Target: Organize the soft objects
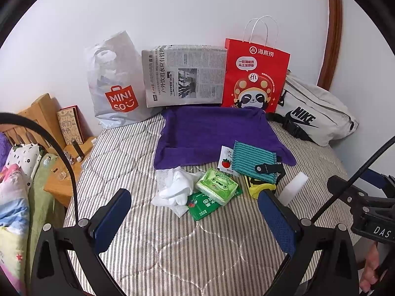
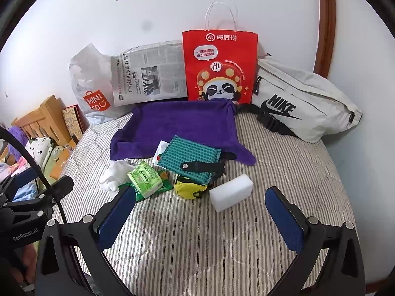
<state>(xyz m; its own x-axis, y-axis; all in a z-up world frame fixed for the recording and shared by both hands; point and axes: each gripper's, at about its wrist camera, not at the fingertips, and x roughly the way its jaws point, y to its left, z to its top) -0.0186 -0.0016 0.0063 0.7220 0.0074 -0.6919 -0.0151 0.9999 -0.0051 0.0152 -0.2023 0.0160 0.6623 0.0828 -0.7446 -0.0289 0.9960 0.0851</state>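
Note:
A purple towel [image 1: 212, 133] [image 2: 182, 123] lies spread on the striped bed. In front of it sits a small pile: white socks [image 1: 176, 188] [image 2: 116, 175], a green tissue pack [image 1: 217, 185] [image 2: 145, 178], a green striped cloth pad [image 1: 254, 160] [image 2: 190, 157] with a black strap, a yellow soft item [image 1: 259, 188] [image 2: 190, 190] and a white sponge block [image 1: 293, 188] [image 2: 232, 192]. My left gripper [image 1: 195, 219] is open, held just short of the pile. My right gripper [image 2: 200, 217] is open too, near the sponge, with nothing between its fingers.
Against the wall stand a white Miniso bag [image 1: 116, 86] [image 2: 91, 88], a newspaper [image 1: 185, 74] [image 2: 148, 74], a red paper bag [image 1: 254, 76] [image 2: 219, 66] and a grey Nike waist bag [image 1: 313, 116] [image 2: 303, 103]. A wooden nightstand [image 1: 61, 180] and bedding [image 1: 14, 197] lie left.

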